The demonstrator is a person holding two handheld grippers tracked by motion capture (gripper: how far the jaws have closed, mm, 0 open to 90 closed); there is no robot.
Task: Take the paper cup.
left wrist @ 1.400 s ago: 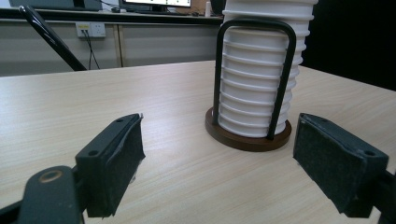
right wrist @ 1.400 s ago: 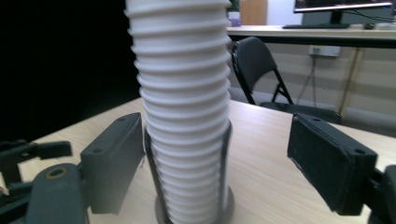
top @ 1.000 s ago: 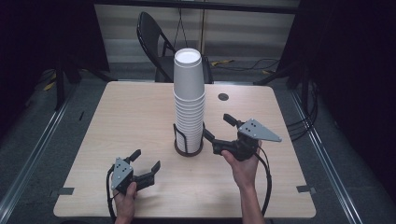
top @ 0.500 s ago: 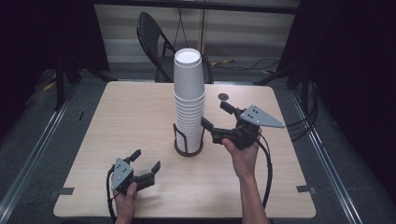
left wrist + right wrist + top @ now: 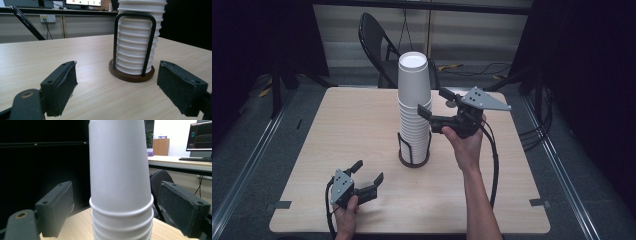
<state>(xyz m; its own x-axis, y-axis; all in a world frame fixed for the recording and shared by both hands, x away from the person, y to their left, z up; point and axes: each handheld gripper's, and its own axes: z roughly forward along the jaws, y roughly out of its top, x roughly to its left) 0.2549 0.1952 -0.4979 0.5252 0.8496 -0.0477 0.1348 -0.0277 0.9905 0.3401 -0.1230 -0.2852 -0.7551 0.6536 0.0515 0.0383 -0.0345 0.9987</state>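
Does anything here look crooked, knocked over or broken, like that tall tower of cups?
Nothing stands out. The stack of white paper cups stands upright in its wire holder, upside down and evenly nested. The right gripper is open around the top cup; the left gripper rests open on the table.

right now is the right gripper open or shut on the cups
Open: the right gripper has its jaws either side of the top cup, with gaps showing.
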